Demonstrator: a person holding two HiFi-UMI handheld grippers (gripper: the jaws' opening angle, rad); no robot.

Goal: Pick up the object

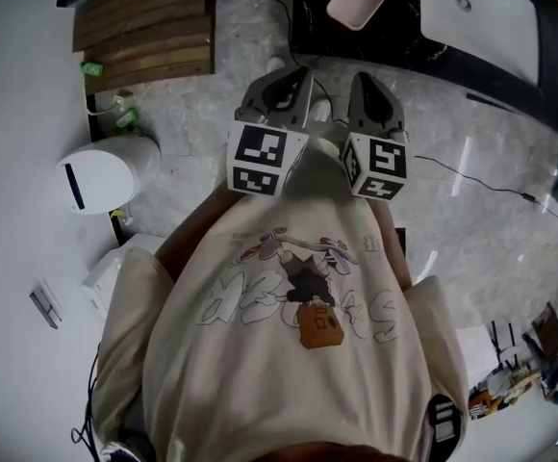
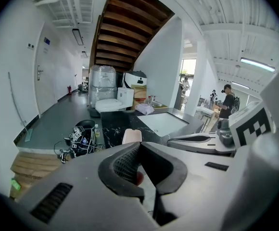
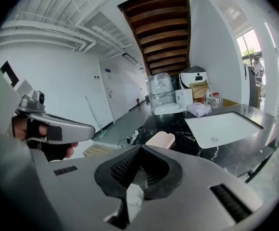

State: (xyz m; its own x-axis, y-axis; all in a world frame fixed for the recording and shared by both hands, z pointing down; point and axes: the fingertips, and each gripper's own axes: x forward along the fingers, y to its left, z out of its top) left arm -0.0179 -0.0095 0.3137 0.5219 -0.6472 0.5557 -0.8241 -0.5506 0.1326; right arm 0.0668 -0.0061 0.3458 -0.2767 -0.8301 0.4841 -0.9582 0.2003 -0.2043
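Jaws of left gripper [image 2: 140,146] are pressed together with nothing between them. Right gripper [image 3: 140,148] is likewise closed and empty. Both are held near the person's chest, pointing toward 12 o'clock in head view. Pink rounded tray [image 1: 356,2], presumably the object, lies on black marble tabletop [image 1: 394,37] at 1 o'clock, well apart from both grippers. White sink basin [image 1: 476,12] is at its 3 o'clock. Pickup not begun: approach, opening, grasp and lift are all left to do.
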